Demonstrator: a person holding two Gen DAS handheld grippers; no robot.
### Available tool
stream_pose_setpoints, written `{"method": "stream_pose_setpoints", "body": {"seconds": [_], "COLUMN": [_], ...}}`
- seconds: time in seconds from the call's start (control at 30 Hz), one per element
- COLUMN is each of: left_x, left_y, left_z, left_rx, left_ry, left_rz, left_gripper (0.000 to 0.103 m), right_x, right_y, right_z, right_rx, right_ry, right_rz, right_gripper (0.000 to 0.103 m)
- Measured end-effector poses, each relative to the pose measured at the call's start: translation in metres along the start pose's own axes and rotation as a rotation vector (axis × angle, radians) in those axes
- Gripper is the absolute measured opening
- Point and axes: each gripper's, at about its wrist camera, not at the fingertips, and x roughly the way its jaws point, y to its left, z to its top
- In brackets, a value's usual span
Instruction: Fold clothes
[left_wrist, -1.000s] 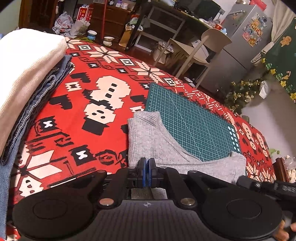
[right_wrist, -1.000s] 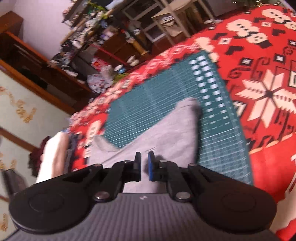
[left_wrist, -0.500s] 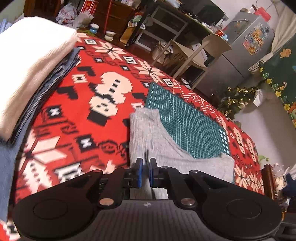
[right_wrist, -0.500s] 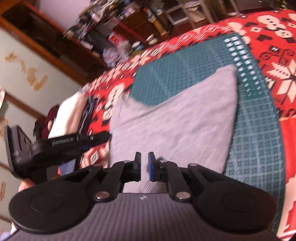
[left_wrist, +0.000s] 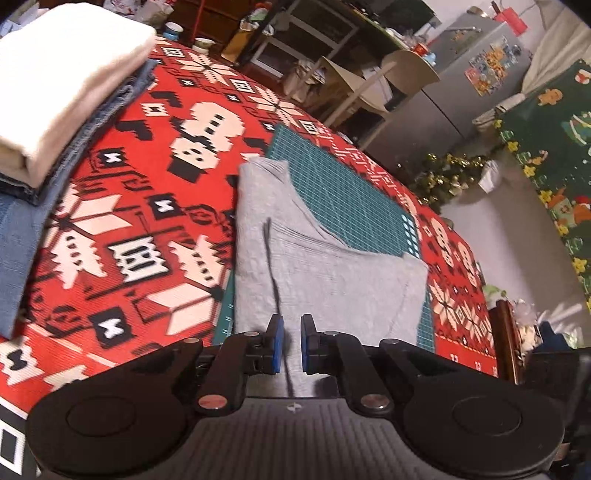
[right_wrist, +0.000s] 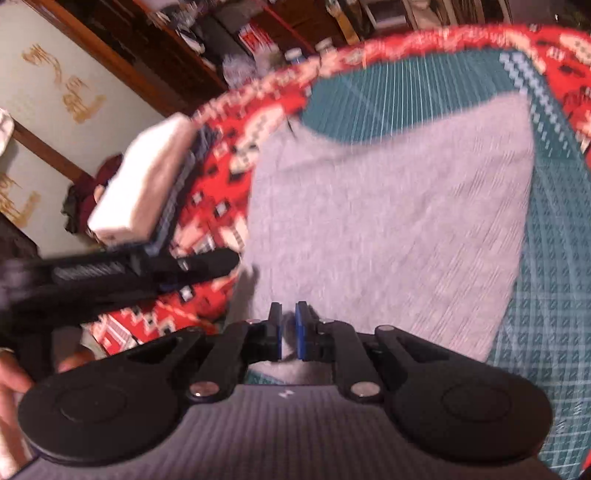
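We see the red, white and black patterned tablecloth (left_wrist: 122, 221) bearing, at far left, a stack of folded clothes (left_wrist: 55, 96) with a cream piece on top, and at centre a grey knit garment (left_wrist: 325, 266) lying part-folded across the green gridded cutting mat (left_wrist: 343, 192), so we judge several pieces done and this one's last folds left. Our left gripper (left_wrist: 291, 345) and right gripper (right_wrist: 288, 334) hover over its near edge, jaws nearly together on nothing we can see. We can read no writing.

Garment (left_wrist: 325, 273) on mat (left_wrist: 347, 199), stack (left_wrist: 62, 85) left

Green cutting mat (left_wrist: 343, 199), red patterned cloth (left_wrist: 122, 206) (snowflakes), silver fridge (left_wrist: 461, 92)
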Motion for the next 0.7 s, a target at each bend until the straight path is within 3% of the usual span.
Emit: {"method": "stream_pose_setpoints", "body": {"seconds": [0.2, 0.3, 0.43, 0.57, 0.7], "left_x": [0.006, 0.004, 0.009, 0.028, 0.048], "left_y": [-0.004, -0.008, -0.019, -0.034, -0.047], "left_z": [-0.002, -0.001, 0.0, 0.004, 0.006], "left_rx": [0.012, 0.014, 0.027, 0.06, 0.089], "left_ry": [0.016, -0.013, -0.05, -0.031, -0.003], "left_rz": [-0.02, -0.075, -0.132, -0.163, -0.203], "left_gripper": [0.008, 0.008, 0.008, 0.008, 0.008], "right_x": [-0.002, -0.024, -0.055, -0.073, -0.074], "right_y": [0.007, 0.001, -0.019, -0.054, -0.089], "right_z": [0.0, 0.01, 0.026, 0.041, 0.056], "right_rx": [-0.009, 0.026, 0.071, 0.157, 0.26], "right_ry": [0.002, -0.053, -0.148, -0.218, -0.307], "right_rz": [0.032, 0.046, -0.027, -0.104, -0.09], "right_gripper": [0.01, 0.011, 0.016, 0.016, 0.016]}}
